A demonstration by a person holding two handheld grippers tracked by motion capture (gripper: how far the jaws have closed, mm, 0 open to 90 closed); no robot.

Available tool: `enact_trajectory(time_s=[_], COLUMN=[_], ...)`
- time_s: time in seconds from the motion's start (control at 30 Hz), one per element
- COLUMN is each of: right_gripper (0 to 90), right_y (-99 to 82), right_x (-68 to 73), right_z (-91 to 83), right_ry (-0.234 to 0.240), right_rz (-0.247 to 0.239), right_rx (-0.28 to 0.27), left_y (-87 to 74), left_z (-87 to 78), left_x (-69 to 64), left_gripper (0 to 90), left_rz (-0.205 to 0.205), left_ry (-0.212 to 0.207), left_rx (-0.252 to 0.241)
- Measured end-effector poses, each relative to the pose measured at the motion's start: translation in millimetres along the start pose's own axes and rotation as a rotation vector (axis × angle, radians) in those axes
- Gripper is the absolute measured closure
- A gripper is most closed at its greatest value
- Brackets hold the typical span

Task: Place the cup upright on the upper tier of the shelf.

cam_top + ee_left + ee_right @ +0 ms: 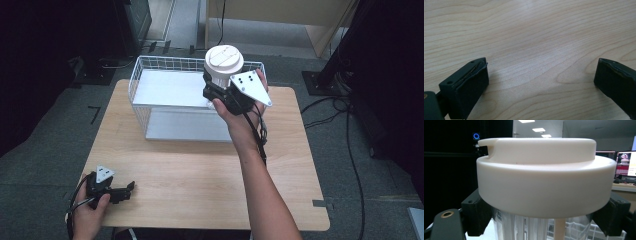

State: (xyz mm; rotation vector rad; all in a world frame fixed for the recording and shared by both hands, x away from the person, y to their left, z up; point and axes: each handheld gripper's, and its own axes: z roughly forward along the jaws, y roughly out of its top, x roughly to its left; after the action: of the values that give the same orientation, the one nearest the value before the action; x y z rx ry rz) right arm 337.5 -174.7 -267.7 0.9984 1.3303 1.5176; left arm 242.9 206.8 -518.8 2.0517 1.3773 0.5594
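A clear cup with a thick white lid point(223, 60) is held upright in the air over the right end of a white wire basket point(135, 82). My right gripper point(212, 87) is shut on it. In the right gripper view the two jaws press the clear ribbed body just under the lid point(544, 177), with the right gripper point(546, 217) low in the frame. My left gripper point(127, 190) rests at the front left corner of the wooden table point(200, 175). Its jaws stand wide apart over bare wood, so the left gripper point(541, 82) is open and holds nothing.
The basket sits at the table's far edge and has a flat white floor point(170, 87). Cables point(350, 150) trail over the grey floor to the right. Dark stands point(330, 65) flank the table at the back. Monitors point(626, 165) glow far off.
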Motion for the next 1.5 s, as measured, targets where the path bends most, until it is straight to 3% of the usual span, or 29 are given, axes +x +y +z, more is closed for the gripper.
enact_trajectory(time_s=[0.17,0.57,0.8,1.23,1.4,1.5], right_gripper=[15.3,15.3,15.3,14.8,1.9,0.0], right_y=[-0.3,-10.2,-14.0,-21.9,-18.4,-19.9], right_x=[0.1,-4.3,-9.5,-22.6,-27.3,-28.9], right_z=[14.5,69.4,88.5,86.6,80.8,76.8], right_ry=[-0.009,-0.055,-0.09,-0.099,-0.06,-0.04], right_rz=[-0.012,-0.027,-0.025,0.017,0.054,0.054], right_rx=[0.015,0.097,0.124,0.135,0.179,0.199], left_y=[0.0,-0.4,-0.5,-0.5,-0.5,-0.5], left_z=[0.0,-0.2,-0.3,-0.3,-0.2,-0.2], left_x=[-0.1,-0.2,-0.2,-0.2,-0.3,-0.3], left_gripper=[0.0,0.0,0.0,0.0,0.0,0.0], left_rz=[-0.001,0.001,0.001,0.003,0.003,0.002], left_ry=[0.0,-0.002,-0.004,-0.002,-0.002,-0.002], left_rx=[0.0,-0.002,-0.003,-0.002,-0.003,-0.003])
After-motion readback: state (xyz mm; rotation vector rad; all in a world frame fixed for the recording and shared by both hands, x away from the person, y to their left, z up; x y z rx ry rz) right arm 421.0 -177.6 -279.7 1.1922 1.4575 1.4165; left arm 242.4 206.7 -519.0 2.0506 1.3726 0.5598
